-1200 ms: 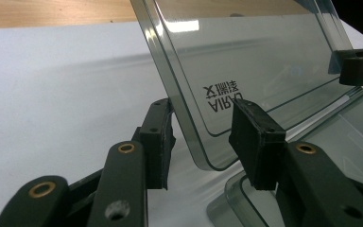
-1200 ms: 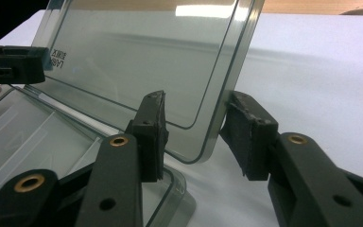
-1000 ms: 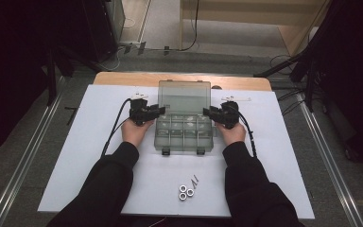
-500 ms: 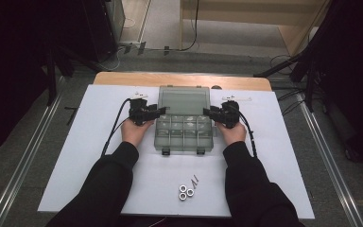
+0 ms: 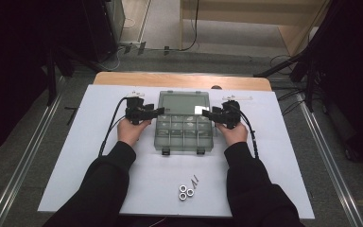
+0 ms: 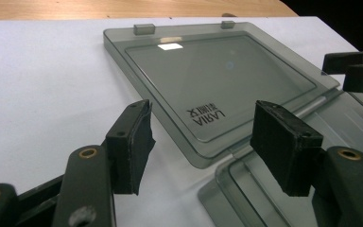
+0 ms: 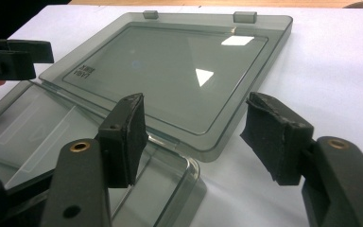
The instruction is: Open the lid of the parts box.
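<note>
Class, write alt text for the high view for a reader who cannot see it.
A person holds a tool in each hand, left tool and right tool, at either side of an open grey compartment box on a white table. Three small metal nuts lie nearer the person.

I see bright overhead light glaring off the box lid (image 7: 179,71) and white table (image 5: 99,151); the surroundings are dark, and the close jaws look slightly soft.

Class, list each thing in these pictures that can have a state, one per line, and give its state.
Smoky-grey clear plastic compartment box: open, compartments look empty.
Hinged flat lid: folded back flat on the white table.
Left hand-held gripper: open, at the box's left edge.
Right hand-held gripper: open, at the right edge.
Small metal nuts: loose on the table.
</note>
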